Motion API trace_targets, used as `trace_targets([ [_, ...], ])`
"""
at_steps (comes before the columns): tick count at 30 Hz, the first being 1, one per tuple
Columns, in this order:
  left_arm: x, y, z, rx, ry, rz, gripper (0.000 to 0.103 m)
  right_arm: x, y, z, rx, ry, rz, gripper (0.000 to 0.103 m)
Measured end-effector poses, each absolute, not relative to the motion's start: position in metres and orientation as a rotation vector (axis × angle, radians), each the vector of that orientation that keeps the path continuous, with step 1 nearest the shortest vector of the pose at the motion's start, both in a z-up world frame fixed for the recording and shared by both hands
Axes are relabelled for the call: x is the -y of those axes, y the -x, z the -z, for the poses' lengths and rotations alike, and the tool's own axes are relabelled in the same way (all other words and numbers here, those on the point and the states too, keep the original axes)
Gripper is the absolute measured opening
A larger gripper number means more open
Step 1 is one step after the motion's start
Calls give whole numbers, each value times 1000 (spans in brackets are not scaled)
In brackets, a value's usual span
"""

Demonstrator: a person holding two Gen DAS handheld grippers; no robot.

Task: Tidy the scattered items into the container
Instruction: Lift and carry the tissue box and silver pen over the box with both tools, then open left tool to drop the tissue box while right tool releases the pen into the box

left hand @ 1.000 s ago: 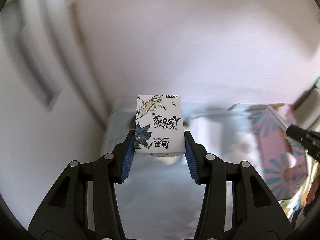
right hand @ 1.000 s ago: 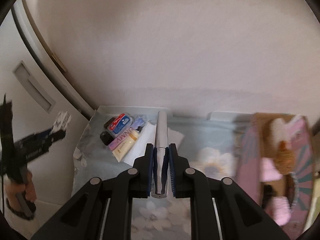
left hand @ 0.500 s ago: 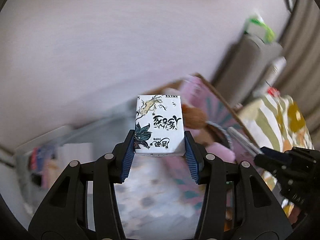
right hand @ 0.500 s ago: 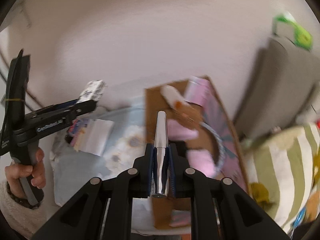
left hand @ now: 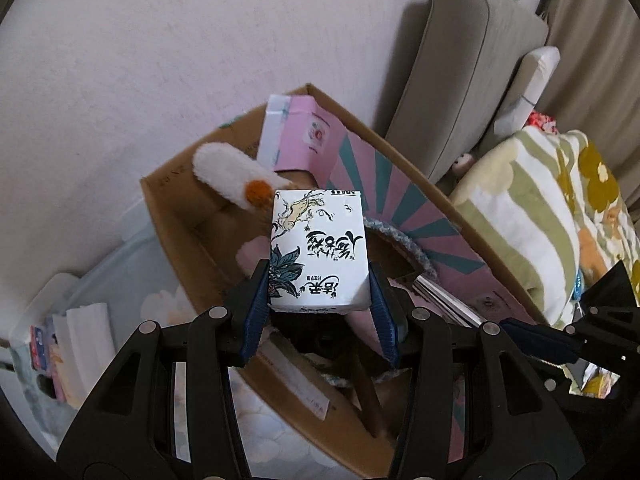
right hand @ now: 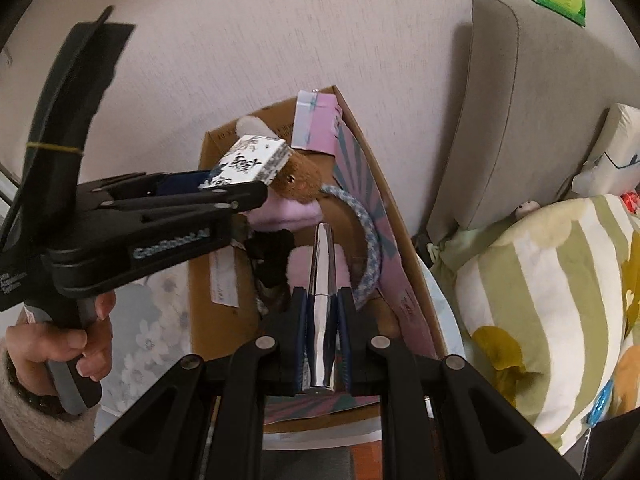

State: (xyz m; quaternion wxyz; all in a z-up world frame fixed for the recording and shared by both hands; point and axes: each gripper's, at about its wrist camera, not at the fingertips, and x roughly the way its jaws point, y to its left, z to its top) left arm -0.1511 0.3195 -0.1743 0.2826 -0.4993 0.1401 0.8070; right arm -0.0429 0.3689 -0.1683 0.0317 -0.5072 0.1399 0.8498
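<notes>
My left gripper point(left hand: 318, 312) is shut on a white printed carton point(left hand: 318, 252) and holds it above the open cardboard box point(left hand: 176, 224). The carton also shows in the right wrist view point(right hand: 252, 162), over the box point(right hand: 208, 320). My right gripper point(right hand: 322, 340) is shut on a silver tube point(right hand: 322, 300) and holds it above the near part of the box. Inside the box lie a plush toy point(right hand: 300, 180), a pink packet point(left hand: 300, 136), a blue headband point(right hand: 368, 240) and pink cloth.
A floral cloth point(left hand: 132, 292) covers the surface left of the box, with small packets point(left hand: 52, 356) at its far left. A striped blanket point(right hand: 552, 300) and a grey cushion point(right hand: 532, 100) are to the right. A wall stands behind.
Both grippers have swung right from the packet corner to above the cardboard box, each still holding its item.
</notes>
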Motion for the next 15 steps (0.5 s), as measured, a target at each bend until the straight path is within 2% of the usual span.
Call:
trace_targets([
  [5,-327,153,183,-392,1364,-2164,44,-373,44,175,-429,1576,-2643,14],
  [6,-329,154,184,-396,1374,-2161,49,-374,45,176,-425,1581,-2643,14],
  [7,-328,154,183,-399,1386,-2156,70,-375,45,177,-422,1589,-2645,14],
  [9,-331,154,185,-413,1397,-2159,101,-375,46,179,-410,1599,-2653,14],
  [11,-331,151,179,-401,1360,-2168,102,-375,46,177,-397,1592,-2661,26],
  [12,-331,150,177,-397,1354,-2168,102,-375,45,176,-392,1586,-2668,39],
  [13,-332,150,175,-401,1358,-2170,102,-374,44,174,-387,1572,-2681,47],
  [15,-331,151,172,-406,1366,-2173,102,-374,42,170,-386,1545,-2708,48],
])
